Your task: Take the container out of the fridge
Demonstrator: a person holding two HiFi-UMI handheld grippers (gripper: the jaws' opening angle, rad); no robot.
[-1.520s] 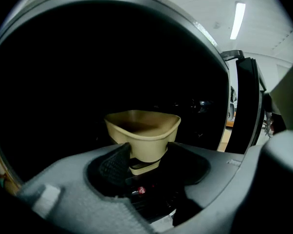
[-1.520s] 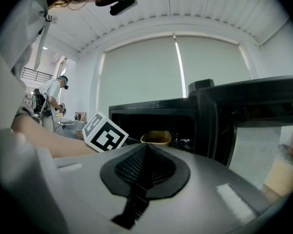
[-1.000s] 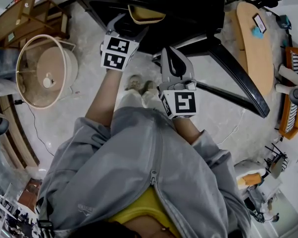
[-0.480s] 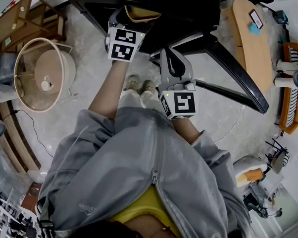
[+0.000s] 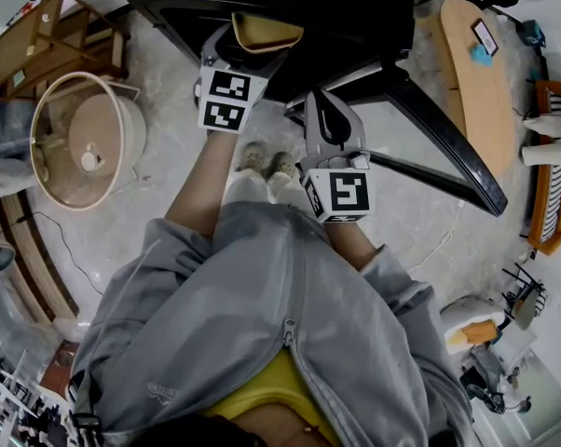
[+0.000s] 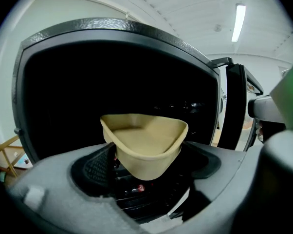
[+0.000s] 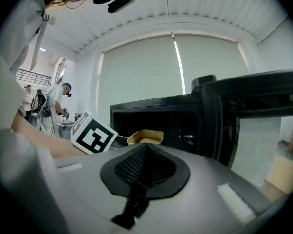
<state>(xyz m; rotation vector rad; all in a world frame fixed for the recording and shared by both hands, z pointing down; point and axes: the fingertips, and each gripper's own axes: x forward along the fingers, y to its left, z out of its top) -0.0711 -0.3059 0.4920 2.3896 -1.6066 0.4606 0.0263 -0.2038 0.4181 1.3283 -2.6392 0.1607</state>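
Observation:
A tan soft-walled container (image 5: 266, 33) sits at the mouth of the open black fridge (image 5: 355, 7). In the left gripper view the container (image 6: 144, 143) lies between my left gripper's (image 6: 146, 165) pads, its walls pinched inward. Those jaws have just been closing, and they are shut on it. In the head view my left gripper (image 5: 248, 52) reaches into the fridge opening. My right gripper (image 5: 327, 110) hangs lower and to the right, in front of the fridge, shut and empty. Its own view shows the pads meeting (image 7: 144, 165), with the container (image 7: 145, 137) beyond.
The fridge door (image 5: 448, 147) stands swung open to the right. A round beige basket (image 5: 80, 133) and a wooden rack (image 5: 57, 26) stand at the left. A wooden table (image 5: 481, 73) is at the far right. The person's feet (image 5: 266, 164) are on the marble floor.
My left gripper pushed up into the fridge opening around the container, then drew back slightly. The container has shifted a little toward me. The right gripper has stayed in place.

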